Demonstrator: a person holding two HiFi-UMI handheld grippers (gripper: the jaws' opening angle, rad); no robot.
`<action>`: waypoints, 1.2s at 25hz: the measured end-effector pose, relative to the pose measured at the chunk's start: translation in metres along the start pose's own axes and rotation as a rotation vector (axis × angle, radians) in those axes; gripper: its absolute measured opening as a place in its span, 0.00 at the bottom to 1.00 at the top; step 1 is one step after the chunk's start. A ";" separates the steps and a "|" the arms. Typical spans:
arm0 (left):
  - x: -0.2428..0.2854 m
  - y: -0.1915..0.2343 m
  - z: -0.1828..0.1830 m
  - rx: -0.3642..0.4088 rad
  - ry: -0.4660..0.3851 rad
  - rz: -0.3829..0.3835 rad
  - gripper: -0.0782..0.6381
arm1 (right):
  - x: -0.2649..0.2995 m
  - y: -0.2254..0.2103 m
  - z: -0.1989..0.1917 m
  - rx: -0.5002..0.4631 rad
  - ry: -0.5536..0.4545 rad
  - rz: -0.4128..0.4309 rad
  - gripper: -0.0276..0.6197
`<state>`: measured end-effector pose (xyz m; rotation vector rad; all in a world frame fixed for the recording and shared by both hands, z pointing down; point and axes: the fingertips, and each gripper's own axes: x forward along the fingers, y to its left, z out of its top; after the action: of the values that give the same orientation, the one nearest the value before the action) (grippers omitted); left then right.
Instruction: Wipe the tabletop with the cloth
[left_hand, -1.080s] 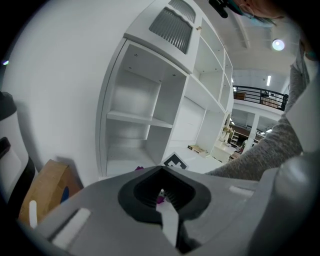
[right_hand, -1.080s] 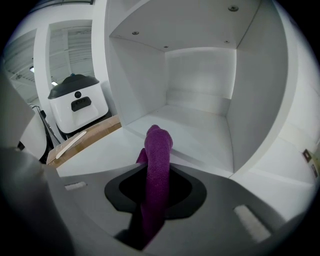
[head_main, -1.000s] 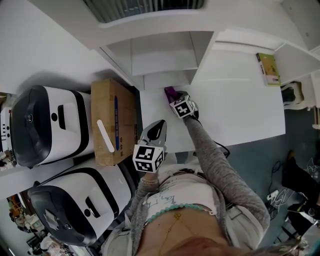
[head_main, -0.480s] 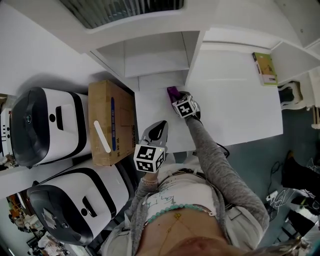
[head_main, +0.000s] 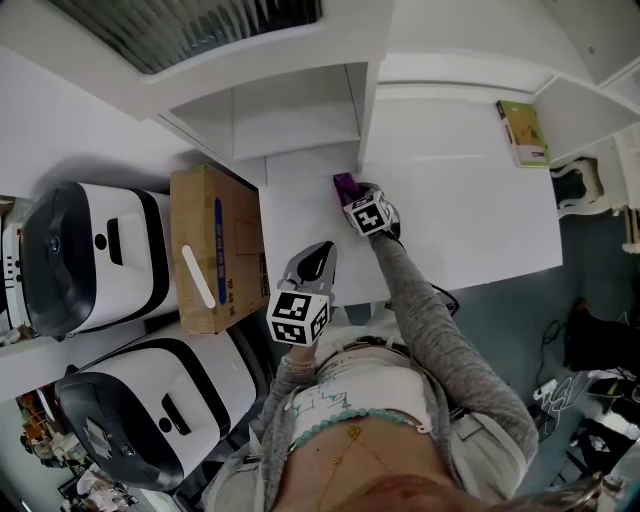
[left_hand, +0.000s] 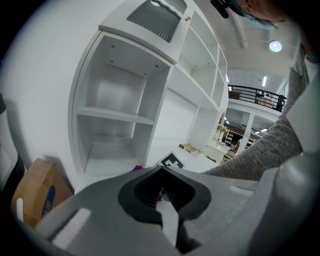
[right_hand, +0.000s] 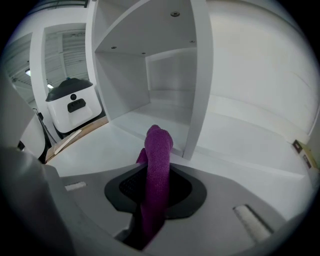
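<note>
Little has moved between the grippers themselves since the earlier head views: only the viewpoint has drifted, so the box (head_main: 205, 250) and shelf unit (head_main: 290, 120) sit a little further left, while the right gripper (head_main: 355, 198) remains at the far edge of the tabletop (head_main: 470, 210), just in front of the shelf unit. Its jaws are clamped on the cloth (right_hand: 156, 175), a purple knitted strip that stands up out of the jaws and flops over at the tip; from the head view, the cloth (head_main: 344, 184) shows as a small purple tuft ahead of the gripper, at or just above the white surface. The left gripper (head_main: 320, 248) hovers near the front edge with its jaws together and nothing between them. Soft, light and limp, the cloth will probably fold and bunch rather than push flat, so a grip low on a gathered fold, as now, seems sound; the free end likely has to be pressed down and dragged for it to wipe.
</note>
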<state>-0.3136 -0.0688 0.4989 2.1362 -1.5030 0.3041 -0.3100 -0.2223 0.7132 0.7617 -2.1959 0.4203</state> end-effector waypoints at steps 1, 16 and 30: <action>0.002 -0.002 0.000 0.001 0.001 -0.001 0.11 | -0.001 -0.002 -0.001 0.001 0.000 0.000 0.19; 0.040 -0.048 0.008 0.019 0.004 -0.051 0.11 | -0.028 -0.059 -0.029 0.040 0.006 -0.032 0.19; 0.059 -0.091 0.013 0.027 -0.005 -0.021 0.11 | -0.049 -0.104 -0.051 0.042 0.006 -0.036 0.19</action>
<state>-0.2091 -0.0996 0.4903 2.1734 -1.4867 0.3132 -0.1888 -0.2573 0.7156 0.8201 -2.1701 0.4516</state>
